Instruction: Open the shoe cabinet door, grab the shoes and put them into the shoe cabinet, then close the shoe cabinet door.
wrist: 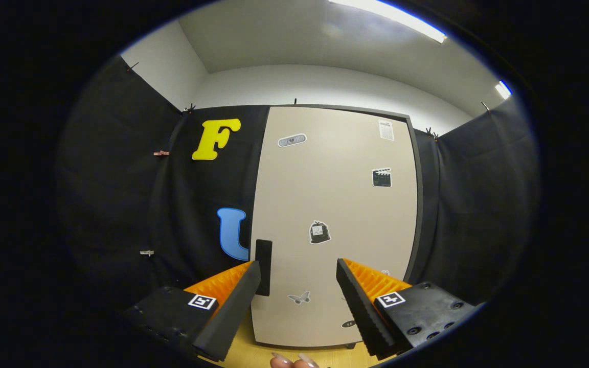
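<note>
Gripper view: gripper [298, 278] level, spread wide, facing the shut shoe cabinet door [335, 204] near its handle [263, 267].

The shoe cabinet door [333, 225] stands shut at frame centre, its handle [263, 267] at its lower left edge. Below, the gripper [298, 278] holds its fingers apart, the left finger [233, 306] just before the handle. Fingertips [294, 362] show bottom centre.
</note>
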Motion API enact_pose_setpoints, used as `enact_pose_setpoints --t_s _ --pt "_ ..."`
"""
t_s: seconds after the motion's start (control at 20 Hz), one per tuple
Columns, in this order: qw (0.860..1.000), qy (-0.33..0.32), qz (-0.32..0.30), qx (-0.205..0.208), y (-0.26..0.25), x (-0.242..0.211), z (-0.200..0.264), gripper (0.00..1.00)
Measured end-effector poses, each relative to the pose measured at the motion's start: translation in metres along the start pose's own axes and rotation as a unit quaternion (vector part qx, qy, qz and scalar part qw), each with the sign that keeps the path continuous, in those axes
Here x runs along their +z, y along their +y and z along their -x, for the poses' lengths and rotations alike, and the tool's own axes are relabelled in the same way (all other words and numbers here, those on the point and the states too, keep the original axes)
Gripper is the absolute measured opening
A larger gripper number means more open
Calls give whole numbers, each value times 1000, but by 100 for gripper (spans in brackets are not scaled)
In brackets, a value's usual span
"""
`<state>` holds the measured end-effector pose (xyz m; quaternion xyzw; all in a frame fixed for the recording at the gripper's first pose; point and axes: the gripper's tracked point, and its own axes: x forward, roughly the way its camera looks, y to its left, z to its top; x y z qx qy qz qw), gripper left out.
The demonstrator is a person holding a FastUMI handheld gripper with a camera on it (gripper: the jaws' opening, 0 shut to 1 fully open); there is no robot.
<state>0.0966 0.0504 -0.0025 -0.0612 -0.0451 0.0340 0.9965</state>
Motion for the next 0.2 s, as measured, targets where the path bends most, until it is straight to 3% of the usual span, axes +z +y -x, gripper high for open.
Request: enact_pose_setpoints --t_s 0.2 --pt "1000 -7 -14 5 4 6 5 97"
